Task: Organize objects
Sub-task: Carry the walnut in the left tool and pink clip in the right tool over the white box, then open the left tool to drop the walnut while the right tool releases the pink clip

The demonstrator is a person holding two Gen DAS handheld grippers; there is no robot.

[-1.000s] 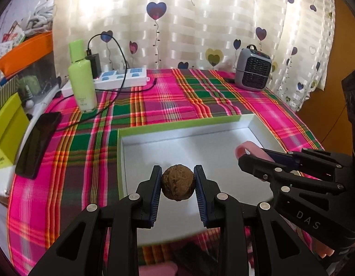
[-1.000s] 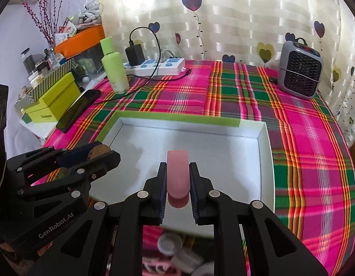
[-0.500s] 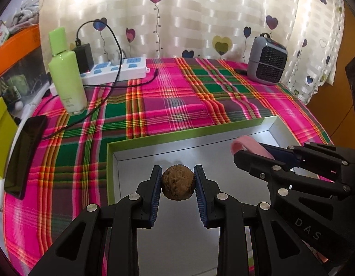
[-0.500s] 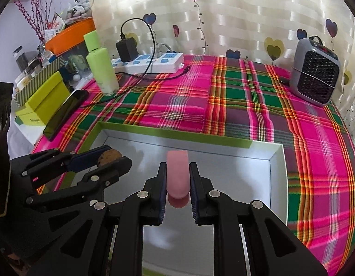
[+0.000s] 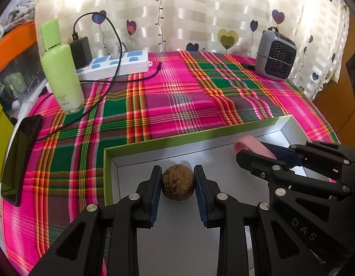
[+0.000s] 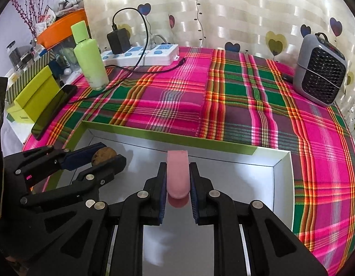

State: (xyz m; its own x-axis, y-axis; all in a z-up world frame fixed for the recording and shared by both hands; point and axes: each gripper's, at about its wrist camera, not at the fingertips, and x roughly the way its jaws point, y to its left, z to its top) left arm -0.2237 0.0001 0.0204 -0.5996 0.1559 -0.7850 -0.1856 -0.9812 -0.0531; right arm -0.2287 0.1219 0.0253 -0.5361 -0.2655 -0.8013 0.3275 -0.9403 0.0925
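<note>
Pink rounded object, lower end hidden, pinched in right tongs, wrinkled brown walnut clamped in left tongs, over white tray

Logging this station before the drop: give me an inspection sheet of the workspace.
Surface: plaid tablecloth, pink and green, mostly bare in the middle.
Job's things: walnut and pink flat piece, both held over the green-rimmed tray; tray floor bare.
Clutter: green bottle, dark phone, lime box, grey fan heater.
Grippers: left tongs shut on the walnut; right tongs shut on the pink piece.
Cables: black lead runs from the charger in the power strip, its free plug lying on the cloth.
Surroundings: heart-print curtain behind; crowded shelf at the left.
</note>
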